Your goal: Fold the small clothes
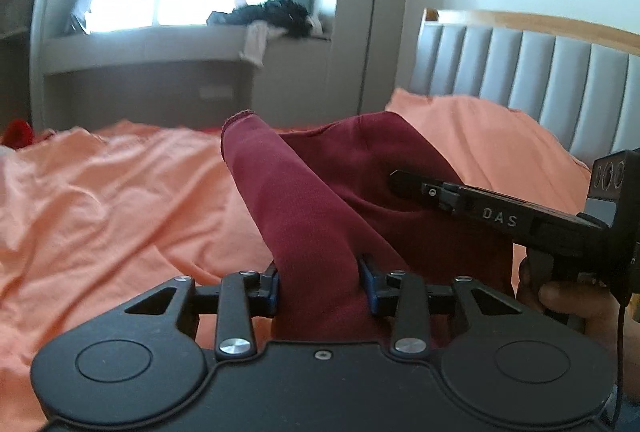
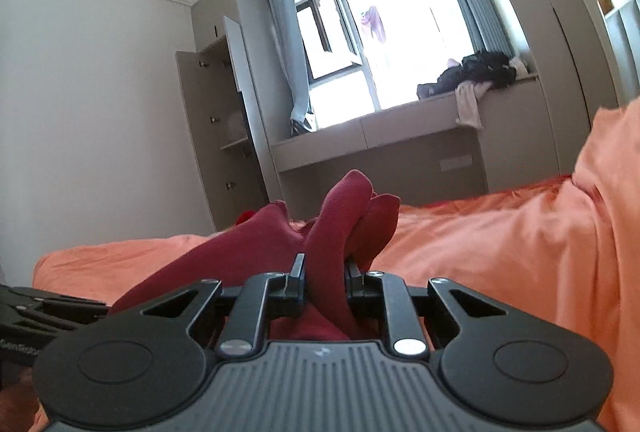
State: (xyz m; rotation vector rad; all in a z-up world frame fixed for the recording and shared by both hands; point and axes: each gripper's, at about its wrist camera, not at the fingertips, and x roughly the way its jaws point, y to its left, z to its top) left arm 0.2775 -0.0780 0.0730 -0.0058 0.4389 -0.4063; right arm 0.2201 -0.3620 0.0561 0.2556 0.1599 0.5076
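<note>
Left wrist: my left gripper [image 1: 319, 286] pinches the dark red garment [image 1: 304, 200], lifted over the orange bedsheet [image 1: 120, 192]. Right wrist: my right gripper [image 2: 324, 282] clamps another fold of it above the sheet.

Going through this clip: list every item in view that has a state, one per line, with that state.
Left gripper: shut on the dark red garment.
Right gripper: shut on the same garment.
Dark red garment: bunched, lifted off the orange bedding.
Window: sash swung open.
Cupboard door: open.
Clothes pile: unfolded on the sill.
</note>
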